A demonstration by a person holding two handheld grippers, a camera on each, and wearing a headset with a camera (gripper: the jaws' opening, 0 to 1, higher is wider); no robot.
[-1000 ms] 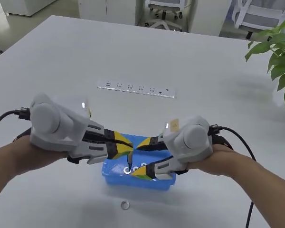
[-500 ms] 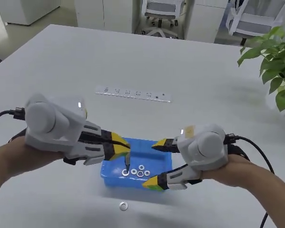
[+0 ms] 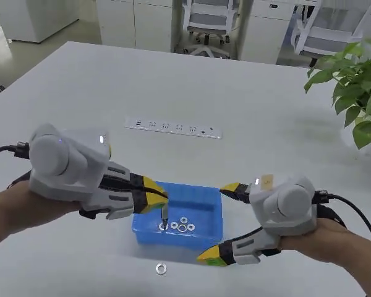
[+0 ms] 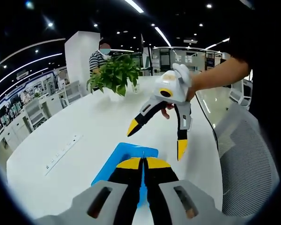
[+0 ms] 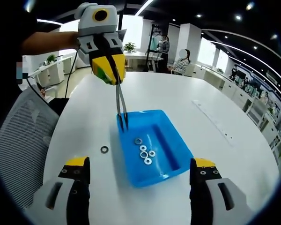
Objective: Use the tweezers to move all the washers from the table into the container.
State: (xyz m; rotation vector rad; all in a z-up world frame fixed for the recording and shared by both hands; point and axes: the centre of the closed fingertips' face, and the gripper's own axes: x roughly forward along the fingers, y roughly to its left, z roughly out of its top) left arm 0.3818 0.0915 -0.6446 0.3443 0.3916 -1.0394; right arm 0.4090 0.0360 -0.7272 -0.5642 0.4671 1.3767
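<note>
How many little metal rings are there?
6. Five washers lie clustered in the blue container; one loose washer sits on the table beside it. The tweezers might hide another.

Pwr strip [image 3: 173,127], plant [image 3: 352,93], chairs [image 3: 209,18].

Open-plan office. A large white table [image 3: 266,124] has a power strip [image 3: 173,128] lying flat near its middle and a leafy potted plant [image 3: 352,93] at its right edge. Wheeled office chairs [image 3: 211,12] and white cabinets [image 3: 123,18] stand beyond the far edge. Strip lights [image 4: 164,36] cross a dark ceiling above rows of desks [image 4: 28,108].
</note>
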